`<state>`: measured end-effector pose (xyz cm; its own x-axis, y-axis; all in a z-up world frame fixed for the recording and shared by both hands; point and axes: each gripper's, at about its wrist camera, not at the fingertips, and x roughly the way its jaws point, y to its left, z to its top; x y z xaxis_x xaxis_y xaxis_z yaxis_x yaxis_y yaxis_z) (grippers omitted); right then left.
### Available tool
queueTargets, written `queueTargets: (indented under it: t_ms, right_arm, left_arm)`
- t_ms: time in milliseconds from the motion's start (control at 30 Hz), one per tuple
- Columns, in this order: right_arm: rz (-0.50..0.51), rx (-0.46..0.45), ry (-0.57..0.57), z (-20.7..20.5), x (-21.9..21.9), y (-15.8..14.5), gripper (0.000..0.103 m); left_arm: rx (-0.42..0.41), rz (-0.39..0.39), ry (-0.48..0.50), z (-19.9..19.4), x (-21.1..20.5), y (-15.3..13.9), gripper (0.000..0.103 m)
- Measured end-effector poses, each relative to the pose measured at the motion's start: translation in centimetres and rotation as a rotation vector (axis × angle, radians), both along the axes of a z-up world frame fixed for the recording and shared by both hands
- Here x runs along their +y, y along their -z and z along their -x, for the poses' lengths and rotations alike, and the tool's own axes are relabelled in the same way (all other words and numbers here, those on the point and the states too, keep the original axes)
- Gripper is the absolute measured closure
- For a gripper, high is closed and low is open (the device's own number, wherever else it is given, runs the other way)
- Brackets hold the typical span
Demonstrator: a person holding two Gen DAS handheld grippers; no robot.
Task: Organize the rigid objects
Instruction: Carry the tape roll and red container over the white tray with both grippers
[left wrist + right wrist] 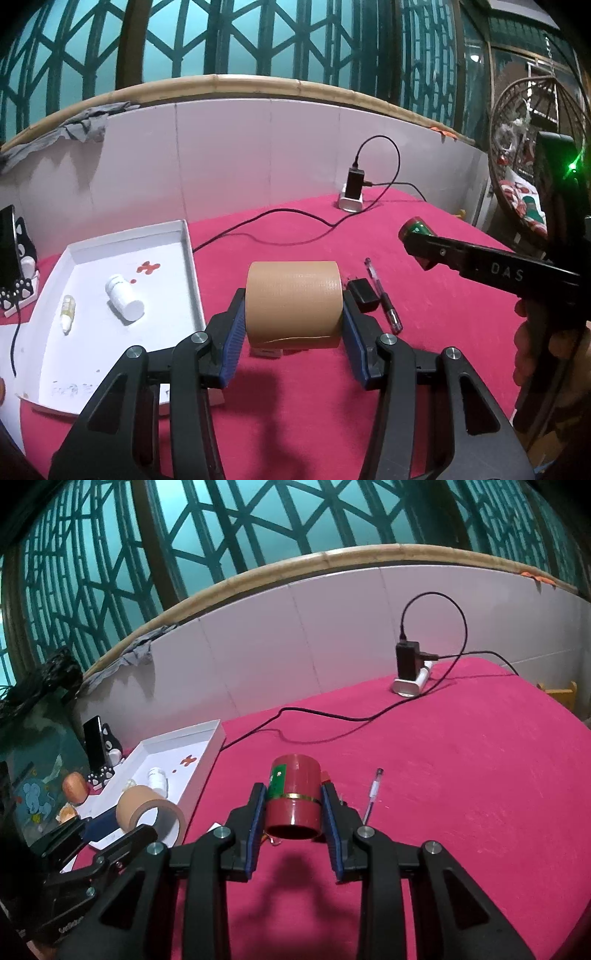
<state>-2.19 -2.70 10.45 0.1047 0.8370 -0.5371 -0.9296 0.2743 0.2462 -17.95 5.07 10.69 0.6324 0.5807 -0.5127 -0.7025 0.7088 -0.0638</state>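
My left gripper (293, 314) clamps brown tape roll (293, 302); right gripper (293, 805) clamps red can (293, 797), green label unreadable. "DAS" printed on right gripper's side.

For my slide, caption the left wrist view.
Left gripper clamps a tan tape roll above the pink tablecloth, beside a white cardboard tray.

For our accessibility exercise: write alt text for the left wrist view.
The left gripper holds a tan tape roll above a pink table. A white tray lies left; the right gripper holds a red can.
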Motion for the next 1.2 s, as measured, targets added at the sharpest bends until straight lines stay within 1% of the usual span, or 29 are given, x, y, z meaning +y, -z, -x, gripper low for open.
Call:
queueTargets:
  t_ms: [500, 1000, 1200]
  right_arm:
    - [-0.005, -0.066, -0.091, 3.7, 2.0, -1.7, 0.074]
    - [0.02, -0.129, -0.191, 7.6, 5.1, -2.2, 0.074]
    - [0.026, -0.156, -0.237, 9.2, 6.8, -2.5, 0.074]
  left_arm:
    - [-0.069, 0.004, -0.085, 3.5, 1.5, -1.2, 0.055]
    - [-0.121, 0.022, -0.193, 7.6, 3.9, -1.4, 0.055]
    - [-0.135, 0.019, -0.251, 9.3, 5.3, -1.6, 0.055]
